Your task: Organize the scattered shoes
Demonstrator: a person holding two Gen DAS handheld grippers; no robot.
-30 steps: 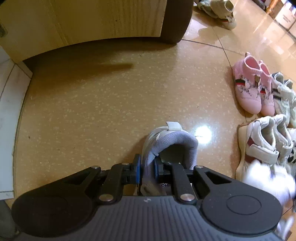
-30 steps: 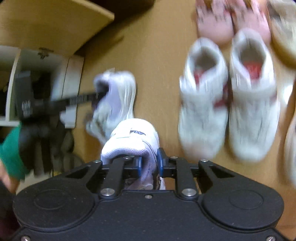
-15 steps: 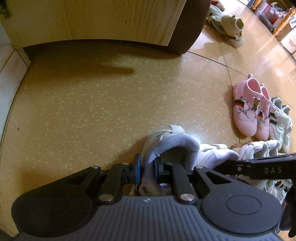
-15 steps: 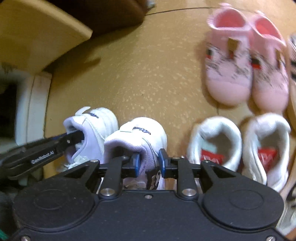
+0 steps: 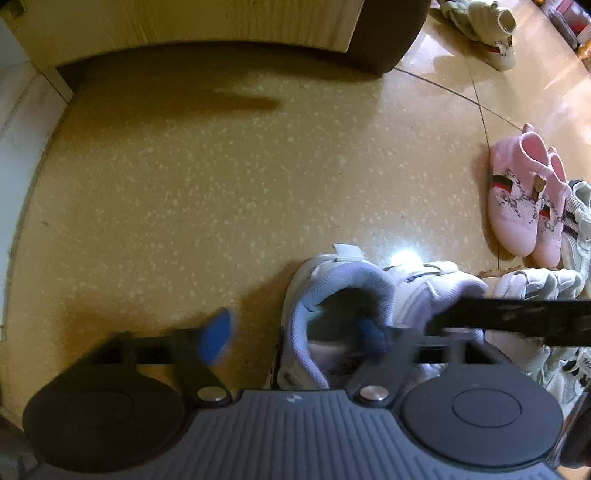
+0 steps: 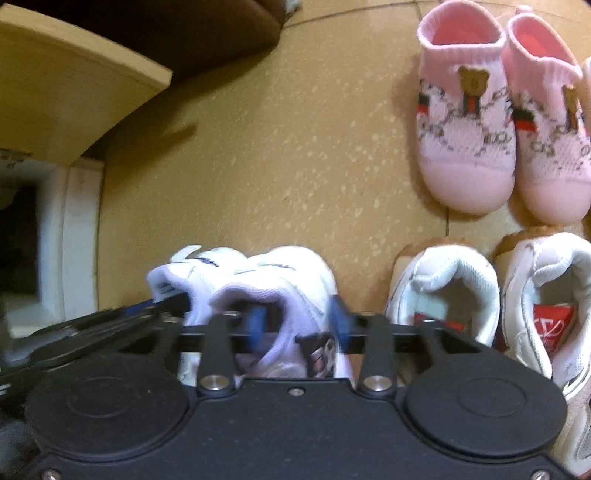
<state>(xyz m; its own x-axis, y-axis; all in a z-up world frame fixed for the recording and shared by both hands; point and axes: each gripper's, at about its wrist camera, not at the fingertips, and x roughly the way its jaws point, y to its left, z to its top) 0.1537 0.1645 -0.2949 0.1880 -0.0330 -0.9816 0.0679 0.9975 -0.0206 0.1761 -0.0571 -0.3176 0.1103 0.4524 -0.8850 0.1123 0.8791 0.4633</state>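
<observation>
Two small white sneakers with pale lilac mesh collars stand side by side on the speckled tan tile floor, heels toward the claws. The left claw hangs over the left-hand sneaker; its jaws have just been opening and now stand released, one blue pad out over bare floor, the other inside the shoe's mouth, so the heel wall lies between them unpinched. The right claw is over the right-hand sneaker; its jaws too have just been opening, and they stand released astride one side of the collar, one blue pad inside the mouth and the other at the outer flank. Whether that outer pad brushes the shoe is lost in blur. The other sneaker sits just left of it, touching, with the left claw's black finger reaching in from that side.

Just right of the right claw stands a pair of white leather sneakers with red insole labels. Ahead of those, farther from the claw, sits a pair of pink knit slip-on shoes with bear patches. Far ahead of the left claw are a light wooden cabinet and cream shoes.
</observation>
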